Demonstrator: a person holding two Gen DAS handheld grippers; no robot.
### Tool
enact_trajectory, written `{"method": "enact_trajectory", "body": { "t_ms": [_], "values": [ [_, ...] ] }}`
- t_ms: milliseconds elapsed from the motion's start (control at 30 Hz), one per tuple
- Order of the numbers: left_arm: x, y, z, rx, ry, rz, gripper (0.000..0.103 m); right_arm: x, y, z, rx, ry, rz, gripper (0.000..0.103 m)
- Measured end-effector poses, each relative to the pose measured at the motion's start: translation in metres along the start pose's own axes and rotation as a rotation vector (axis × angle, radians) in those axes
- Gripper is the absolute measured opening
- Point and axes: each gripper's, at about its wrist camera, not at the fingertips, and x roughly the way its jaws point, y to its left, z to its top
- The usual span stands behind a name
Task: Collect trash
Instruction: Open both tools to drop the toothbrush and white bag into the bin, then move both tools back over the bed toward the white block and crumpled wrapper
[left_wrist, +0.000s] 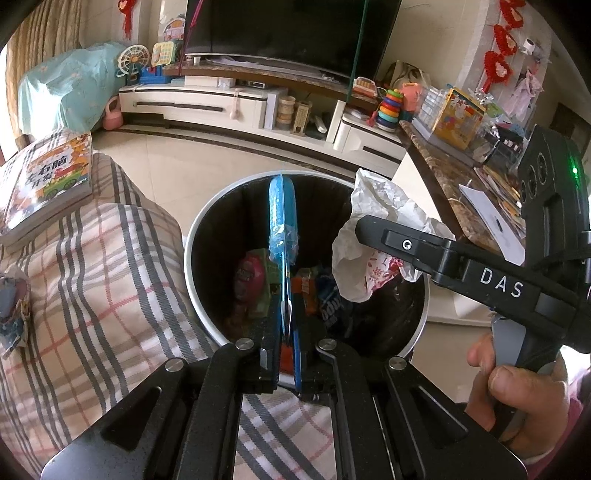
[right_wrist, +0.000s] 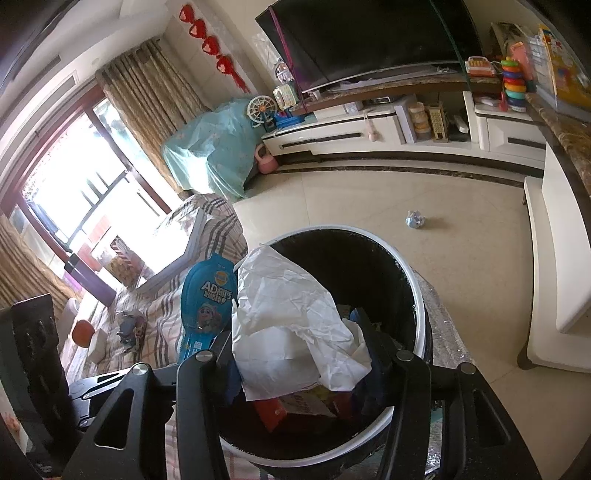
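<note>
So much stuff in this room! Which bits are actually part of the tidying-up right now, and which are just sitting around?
Part of the job:
- blue wrapper, pinched in the left gripper
- crumpled white paper, held in the right gripper
- trash bin, holding other wrappers
- crumpled scrap on the floor

Just lying about:
- book on the plaid cover
- stacking-ring toy
- television

materials over the bin

glossy blue plastic wrapper (left_wrist: 281, 221), crinkled matt white paper bag (right_wrist: 291, 321), black liner film inside the smooth white-rimmed bin (left_wrist: 192, 258); woven plaid cloth (left_wrist: 110, 277) looks soft and matt, floor tiles (right_wrist: 461, 258) smooth and shiny, fingers (left_wrist: 384, 229) matt black plastic.
</note>
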Motion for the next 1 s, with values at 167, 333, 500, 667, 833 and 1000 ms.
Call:
{"method": "enact_trajectory", "body": {
  "t_ms": [167,333,500,667,833,1000],
  "values": [
    [-0.002,0.001,0.002,-0.007,-0.006,0.003,0.010,0.001,-0.003,0.002,0.013,0.011,-0.005,0.067],
    [-0.010,0.004,-0.002,-0.012,-0.030,0.018,0.019,-0.005,-0.004,0.003,0.029,-0.004,-0.006,0.075],
    [-0.022,0.011,-0.014,-0.038,-0.055,0.029,0.035,-0.013,0.003,0.000,0.020,-0.027,-0.005,0.085],
    [-0.041,0.024,-0.031,-0.084,-0.096,0.052,0.054,-0.021,0.011,-0.008,0.022,-0.030,0.009,0.090],
    [-0.061,0.041,-0.051,-0.155,-0.140,0.079,0.077,-0.029,0.024,-0.024,-0.010,-0.037,0.012,0.095],
    [-0.076,0.052,-0.067,-0.188,-0.169,0.101,0.078,-0.040,0.033,-0.038,-0.016,-0.073,-0.005,0.098]
  ]
}}
